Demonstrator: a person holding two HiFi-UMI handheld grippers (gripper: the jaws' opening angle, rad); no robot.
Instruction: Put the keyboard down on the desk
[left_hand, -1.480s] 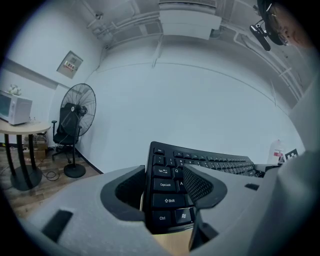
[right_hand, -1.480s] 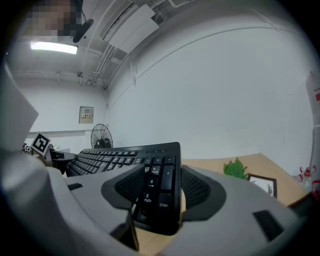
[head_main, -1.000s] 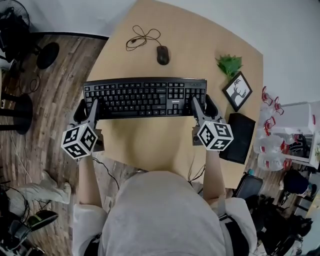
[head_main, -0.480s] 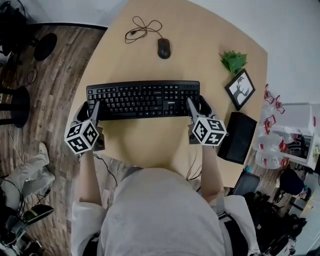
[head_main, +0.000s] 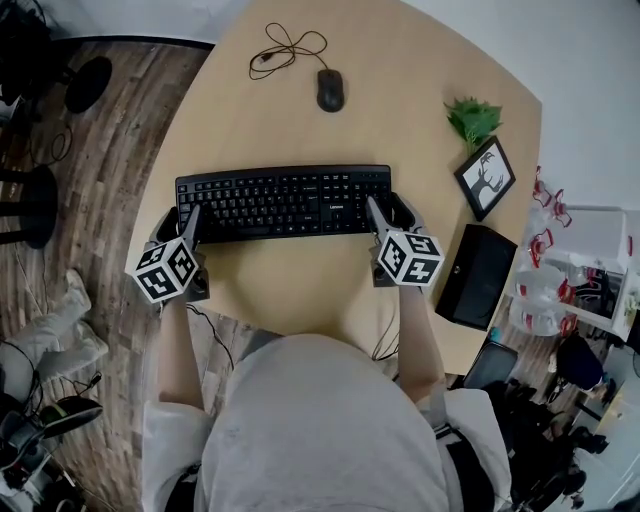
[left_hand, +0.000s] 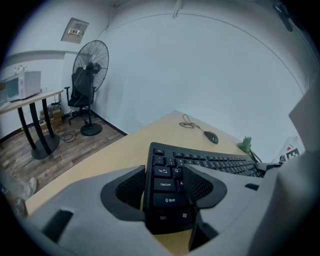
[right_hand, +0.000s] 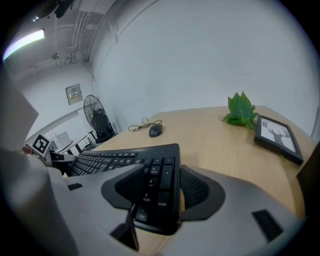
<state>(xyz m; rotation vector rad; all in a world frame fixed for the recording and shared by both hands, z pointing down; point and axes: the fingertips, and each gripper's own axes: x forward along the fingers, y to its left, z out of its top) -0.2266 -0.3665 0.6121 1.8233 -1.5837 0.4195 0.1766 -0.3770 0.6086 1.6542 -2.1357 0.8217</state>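
the black keyboard (head_main: 283, 203) lies flat across the middle of the frame in the head view, over the tan desk (head_main: 300, 300). the left gripper (head_main: 187, 228) pinches the keyboard's left end, with its jaws pressed on both sides of it. the right gripper (head_main: 378, 215) pinches the right end the same way. i cannot tell if the keyboard touches the desk. a black mouse (head_main: 330, 90) and its loose cord (head_main: 285, 52) sit at the top middle. a small green plant (head_main: 474, 118) and a picture frame (head_main: 487, 178) sit at the upper right. a black box (head_main: 472, 276) sits at the right edge.
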